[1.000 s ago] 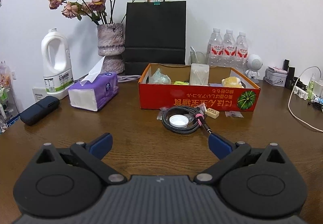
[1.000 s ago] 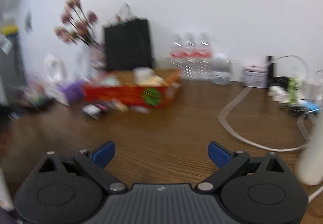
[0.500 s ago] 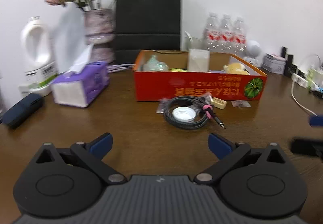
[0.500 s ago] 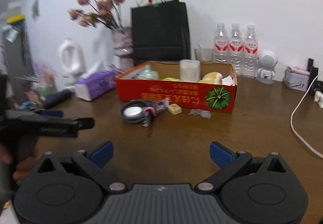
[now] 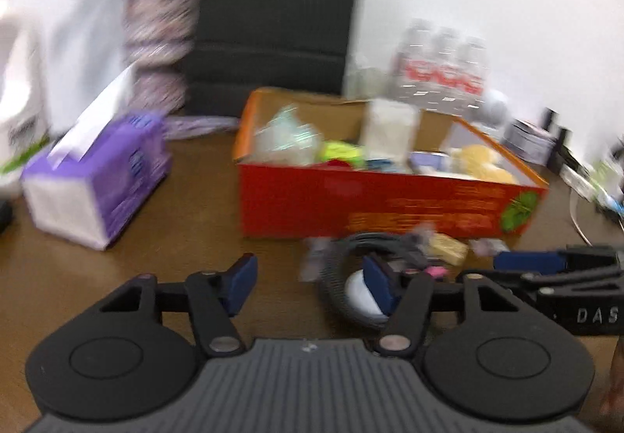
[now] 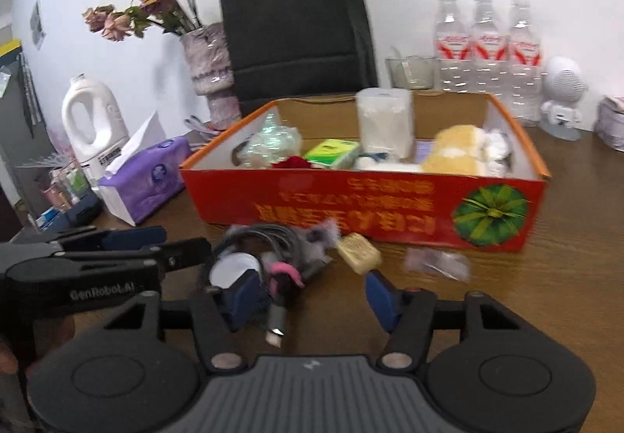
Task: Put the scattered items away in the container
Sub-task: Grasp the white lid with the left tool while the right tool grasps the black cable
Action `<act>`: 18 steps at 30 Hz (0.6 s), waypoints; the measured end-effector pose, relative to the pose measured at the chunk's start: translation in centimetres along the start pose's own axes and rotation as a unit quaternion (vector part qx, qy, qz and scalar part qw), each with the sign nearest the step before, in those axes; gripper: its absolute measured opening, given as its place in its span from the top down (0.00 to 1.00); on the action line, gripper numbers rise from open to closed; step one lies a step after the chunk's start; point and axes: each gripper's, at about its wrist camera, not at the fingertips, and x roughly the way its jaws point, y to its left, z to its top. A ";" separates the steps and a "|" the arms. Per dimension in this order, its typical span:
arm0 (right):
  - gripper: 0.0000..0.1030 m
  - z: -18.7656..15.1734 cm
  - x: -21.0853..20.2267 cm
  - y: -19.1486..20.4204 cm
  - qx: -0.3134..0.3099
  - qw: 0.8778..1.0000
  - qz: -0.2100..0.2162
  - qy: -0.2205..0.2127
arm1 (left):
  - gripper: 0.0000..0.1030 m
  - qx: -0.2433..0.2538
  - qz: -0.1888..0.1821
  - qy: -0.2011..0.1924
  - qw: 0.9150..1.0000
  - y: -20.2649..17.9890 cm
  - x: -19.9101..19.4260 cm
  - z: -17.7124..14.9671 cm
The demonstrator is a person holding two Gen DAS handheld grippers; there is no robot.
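Both my grippers have closed in on the clutter in front of the red box [image 6: 362, 206] since half a second ago, when they hung well back over the desk [image 6: 565, 277]. My right gripper [image 6: 312, 300] has its jaws apart, with the coiled cable [image 6: 269, 238] and its plug just ahead of the left jaw and the cream block [image 6: 358, 247] just beyond the right one. My left gripper [image 5: 310, 283] is also apart, the white cap [image 5: 360, 296] beside its right jaw (this view is smeared). Nothing is clamped yet; I judge the first pickup is next.
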 end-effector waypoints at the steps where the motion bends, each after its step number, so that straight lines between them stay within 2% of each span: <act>1: 0.45 0.2 0.8 0.3 0.002 1.000 0.000 0.008 | 0.46 -0.012 0.002 0.002 1.000 0.7 0.1 -0.1; 2: 0.47 0.5 1.7 0.6 0.006 1.000 -0.002 0.016 | 0.46 -0.021 0.003 0.002 1.000 1.4 0.2 -0.1; 3: 0.56 0.7 2.6 0.8 0.008 1.000 -0.007 0.026 | 0.46 -0.028 0.006 0.002 1.000 1.8 0.3 -0.1; 4: 0.72 0.8 3.5 1.1 0.011 0.999 -0.016 0.034 | 0.46 -0.031 0.009 0.001 0.999 2.1 0.3 -0.1; 6: 0.82 0.9 4.2 1.4 0.020 0.999 -0.026 0.037 | 0.45 -0.030 0.011 0.001 1.000 2.4 0.4 -0.2; 10: 0.82 0.8 1.5 1.1 0.033 0.999 -0.011 0.002 | 0.37 -0.028 0.010 0.006 1.000 2.5 0.7 -0.5; 13: 0.82 0.7 -2.4 -0.6 0.046 0.999 -0.007 -0.018 | 0.32 0.000 -0.036 0.002 0.999 1.1 0.5 -0.5; 16: 0.82 -0.5 -4.7 -2.7 0.041 0.998 -0.047 -0.005 | 0.31 0.070 -0.061 0.002 0.996 -2.7 1.3 -0.7; 18: 0.82 -1.6 -5.2 -3.7 0.036 0.996 -0.079 0.007 | 0.33 0.107 -0.053 0.006 0.993 -4.8 2.0 -1.2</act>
